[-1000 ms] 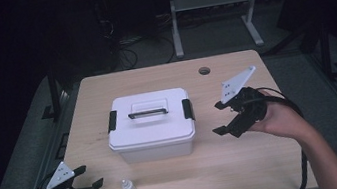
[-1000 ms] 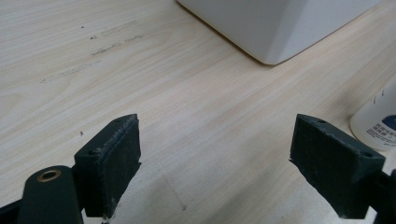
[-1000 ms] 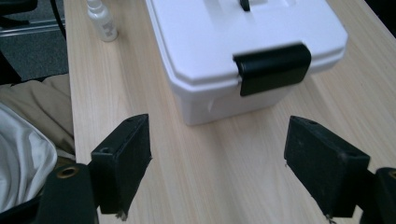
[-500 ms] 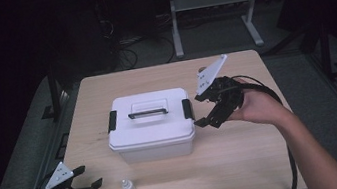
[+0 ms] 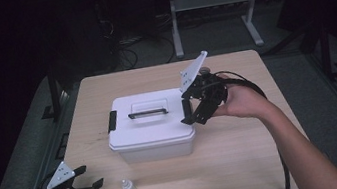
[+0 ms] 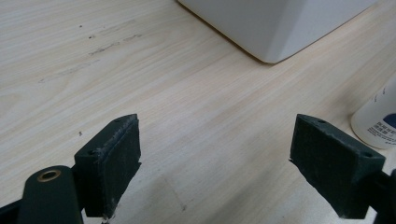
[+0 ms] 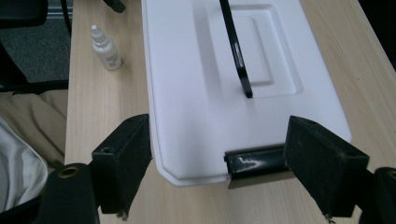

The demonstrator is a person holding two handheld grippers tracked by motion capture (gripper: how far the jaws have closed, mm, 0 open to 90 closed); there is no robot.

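A white lidded box point(image 5: 151, 127) with a black handle point(image 5: 147, 113) and black side latches stands mid-table. My right gripper point(image 5: 194, 112) is open at the box's right end, its jaws on either side of the right latch point(image 7: 254, 161) at the lid's edge point(image 7: 187, 140). My left gripper point(image 5: 90, 179) rests open at the table's front left corner, nothing between its fingers point(image 6: 109, 165). A small white dropper bottle point(image 5: 128, 186) stands just right of the left gripper, upright; the bottle point(image 6: 378, 119) shows at the right edge of the left gripper view and the bottle point(image 7: 106, 49) beside the box.
The light wood table point(image 5: 247, 163) has a small dark hole at its back right. Dark floor, cables and a metal stand point(image 5: 215, 11) lie behind it. A chair and cloth point(image 7: 28, 107) show off the table's edge.
My right gripper has moved left from beside the box to its right end, now straddling the right latch. The left gripper stayed put.
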